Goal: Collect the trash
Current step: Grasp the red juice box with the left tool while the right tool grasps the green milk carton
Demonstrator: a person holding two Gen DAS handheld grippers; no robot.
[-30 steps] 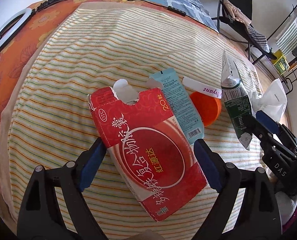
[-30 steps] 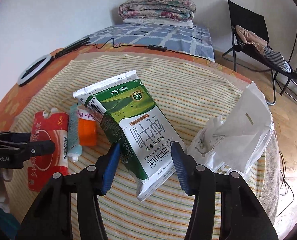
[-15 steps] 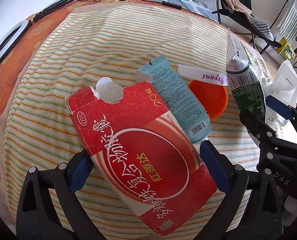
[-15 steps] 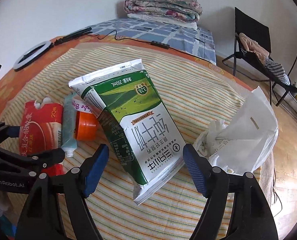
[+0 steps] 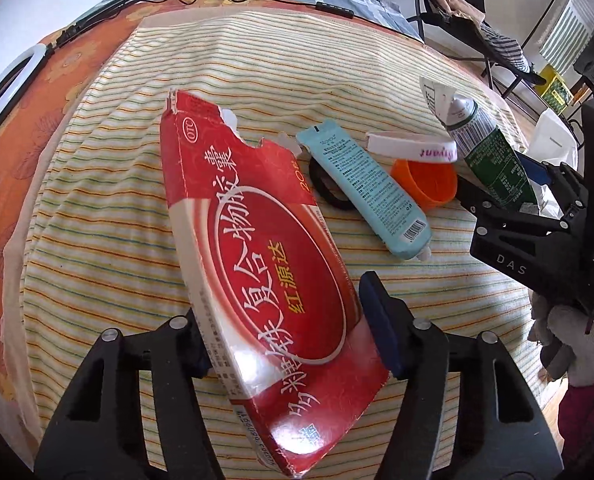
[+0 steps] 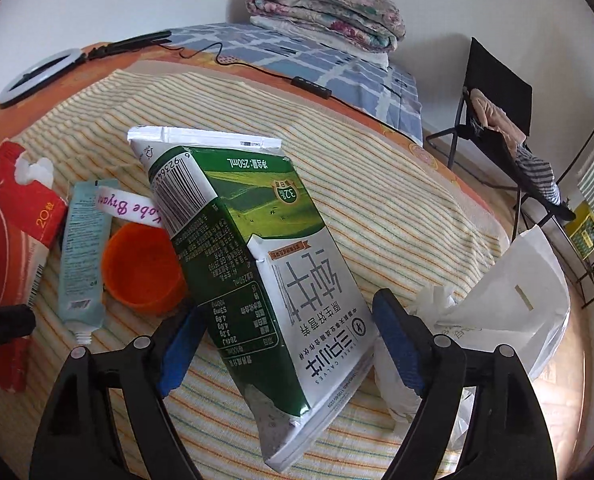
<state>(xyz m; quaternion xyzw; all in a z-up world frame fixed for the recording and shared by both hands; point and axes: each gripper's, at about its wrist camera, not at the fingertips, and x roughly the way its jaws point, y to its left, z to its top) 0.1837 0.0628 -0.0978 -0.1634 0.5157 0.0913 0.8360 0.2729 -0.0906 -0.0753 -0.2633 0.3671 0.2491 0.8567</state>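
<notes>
My left gripper (image 5: pixel 289 328) is shut on a flattened red medicine box (image 5: pixel 257 248) and holds it tilted above the striped cloth. My right gripper (image 6: pixel 285 340) is shut on a green and white milk carton (image 6: pixel 257 264), held tilted; the carton also shows in the left wrist view (image 5: pixel 493 156). On the cloth between them lie a light blue tube (image 5: pixel 365 188), an orange cup (image 5: pixel 425 184), a white wristband (image 5: pixel 409 148) and a black ring (image 5: pixel 325 188). A white plastic bag (image 6: pixel 509 320) lies open at the right.
The striped cloth (image 5: pixel 257 68) covers a bed with an orange sheet. A ring light (image 6: pixel 41 76) and a black cable (image 6: pixel 257 68) lie at the far side. A folded quilt (image 6: pixel 325 12) and a black folding chair (image 6: pixel 497 112) stand beyond.
Both grippers opened briefly and then closed again on their items. The red box has tipped up on its edge, showing the black ring beneath. The milk carton sits more upright.
</notes>
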